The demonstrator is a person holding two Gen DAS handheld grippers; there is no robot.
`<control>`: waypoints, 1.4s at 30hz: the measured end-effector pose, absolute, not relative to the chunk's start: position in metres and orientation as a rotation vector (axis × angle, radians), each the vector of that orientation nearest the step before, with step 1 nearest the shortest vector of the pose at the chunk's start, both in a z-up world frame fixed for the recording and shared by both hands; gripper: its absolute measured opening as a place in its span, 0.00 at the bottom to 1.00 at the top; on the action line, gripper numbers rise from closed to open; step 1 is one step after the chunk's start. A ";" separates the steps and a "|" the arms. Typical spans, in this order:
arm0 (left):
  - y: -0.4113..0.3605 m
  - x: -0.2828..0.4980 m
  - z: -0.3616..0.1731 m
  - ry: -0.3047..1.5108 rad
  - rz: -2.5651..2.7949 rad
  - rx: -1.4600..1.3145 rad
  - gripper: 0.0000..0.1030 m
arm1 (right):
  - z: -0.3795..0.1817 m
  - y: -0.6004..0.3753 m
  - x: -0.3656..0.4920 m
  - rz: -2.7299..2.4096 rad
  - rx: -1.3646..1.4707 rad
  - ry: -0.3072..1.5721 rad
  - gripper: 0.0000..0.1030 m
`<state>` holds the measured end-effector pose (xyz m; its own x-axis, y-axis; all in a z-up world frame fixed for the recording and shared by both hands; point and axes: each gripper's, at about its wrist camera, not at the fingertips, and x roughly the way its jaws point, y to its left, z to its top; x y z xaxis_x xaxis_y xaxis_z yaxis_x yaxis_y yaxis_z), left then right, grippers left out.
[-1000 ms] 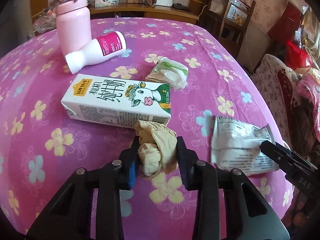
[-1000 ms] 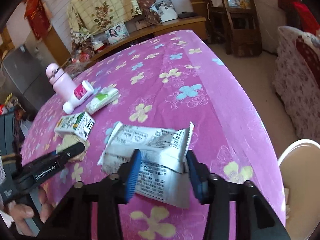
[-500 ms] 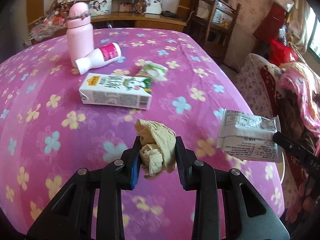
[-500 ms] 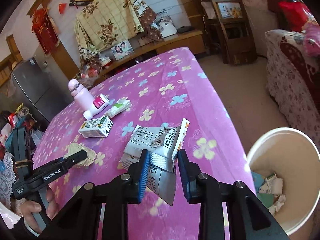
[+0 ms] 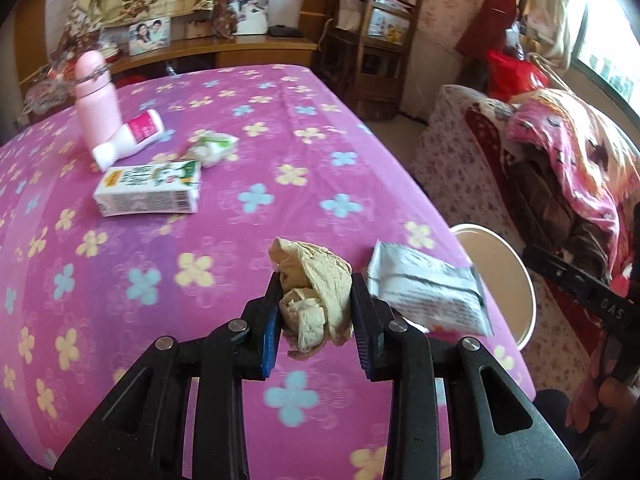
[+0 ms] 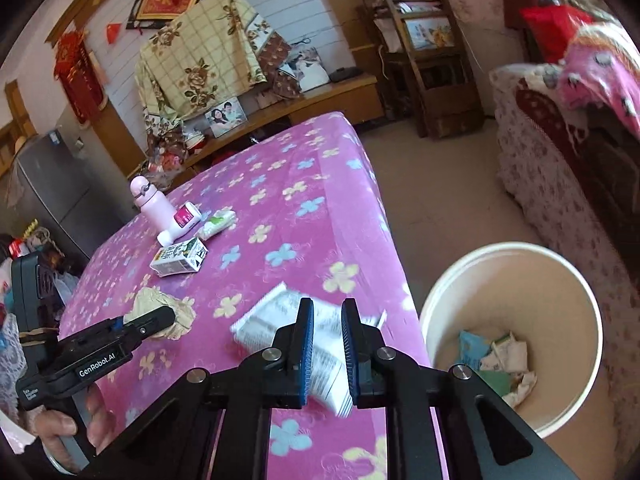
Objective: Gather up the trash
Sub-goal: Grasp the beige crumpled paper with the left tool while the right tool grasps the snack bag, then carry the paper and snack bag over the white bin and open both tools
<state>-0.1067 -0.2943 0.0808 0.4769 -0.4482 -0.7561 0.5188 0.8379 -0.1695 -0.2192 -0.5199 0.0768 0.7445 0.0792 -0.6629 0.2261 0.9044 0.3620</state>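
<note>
My left gripper is shut on a crumpled beige tissue and holds it above the pink flowered tablecloth near the table's right edge. My right gripper is shut on a silver-white printed wrapper, which hangs blurred between and below its pads. In the left wrist view the wrapper floats just right of the tissue. A cream round bin stands on the floor beside the table, to the right of both grippers, with crumpled paper and packets at its bottom. A hand holds the left gripper.
Further back on the table lie a milk carton, a white bottle with a pink label, a green-white packet and an upright pink flask. A sofa with a pink blanket stands right of the bin.
Both grippers have risen and drifted right toward the table's edge with the tissue and the wrapper. The right jaws have narrowed on the wrapper. The bin has come into view.
</note>
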 end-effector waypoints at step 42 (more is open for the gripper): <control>-0.360 -0.134 0.095 0.907 -0.716 0.128 0.28 | 0.063 -0.548 -0.247 -0.091 0.293 0.836 0.56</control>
<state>-0.1341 -0.3603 0.0946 0.4044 -0.5135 -0.7568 0.6168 0.7641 -0.1889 -0.2473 -0.5480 0.0632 0.6688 0.0349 -0.7426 0.1946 0.9558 0.2203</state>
